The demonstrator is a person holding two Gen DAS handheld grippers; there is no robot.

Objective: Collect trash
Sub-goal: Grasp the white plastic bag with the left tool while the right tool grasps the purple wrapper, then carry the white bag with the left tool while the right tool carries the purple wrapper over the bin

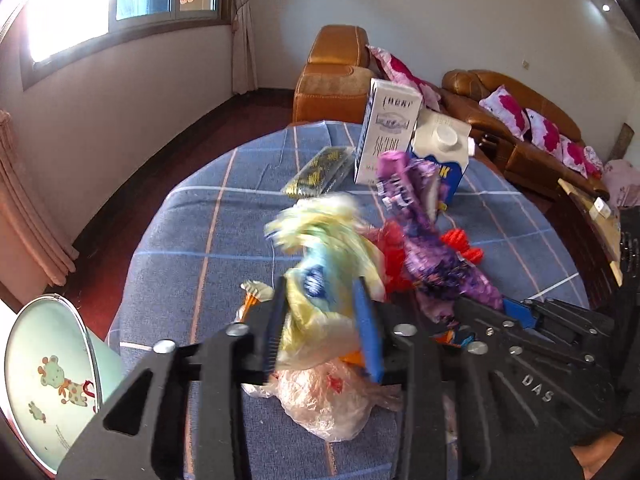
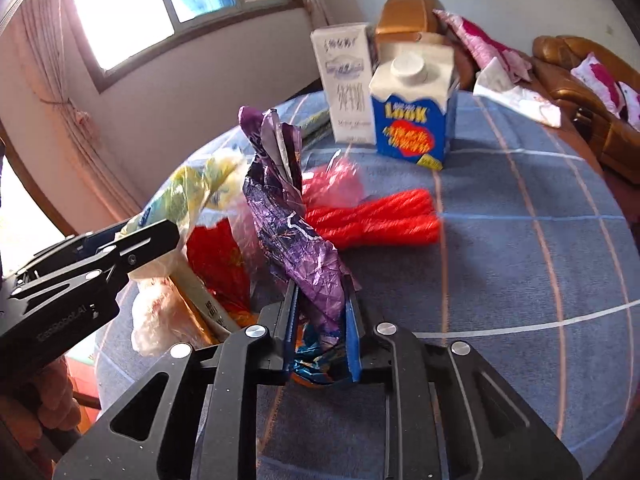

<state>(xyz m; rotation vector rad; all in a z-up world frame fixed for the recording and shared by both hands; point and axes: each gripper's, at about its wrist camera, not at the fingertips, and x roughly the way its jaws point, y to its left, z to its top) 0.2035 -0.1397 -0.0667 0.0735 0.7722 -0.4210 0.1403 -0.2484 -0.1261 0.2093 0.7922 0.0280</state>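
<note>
My left gripper [image 1: 322, 312] is shut on a yellow and blue plastic bag [image 1: 324, 248], held above the blue checked tablecloth [image 1: 192, 232]. My right gripper [image 2: 322, 304] is shut on a crumpled purple foil wrapper [image 2: 288, 216], which also shows in the left wrist view [image 1: 424, 236]. A clear crumpled plastic bag [image 1: 332, 400] lies under the left gripper. A red wrapper [image 2: 218, 264] and a red ridged pack [image 2: 380, 220] lie beside the purple wrapper. A light green waste bin [image 1: 48, 380] with a giraffe picture stands left of the table.
A tall white milk carton [image 1: 386, 136] and a blue and white carton [image 2: 414, 112] stand at the table's far side. A dark patterned packet [image 1: 320, 172] lies near them. A white tissue [image 2: 516, 96] lies at the far right edge. Brown sofas [image 1: 516, 120] stand behind.
</note>
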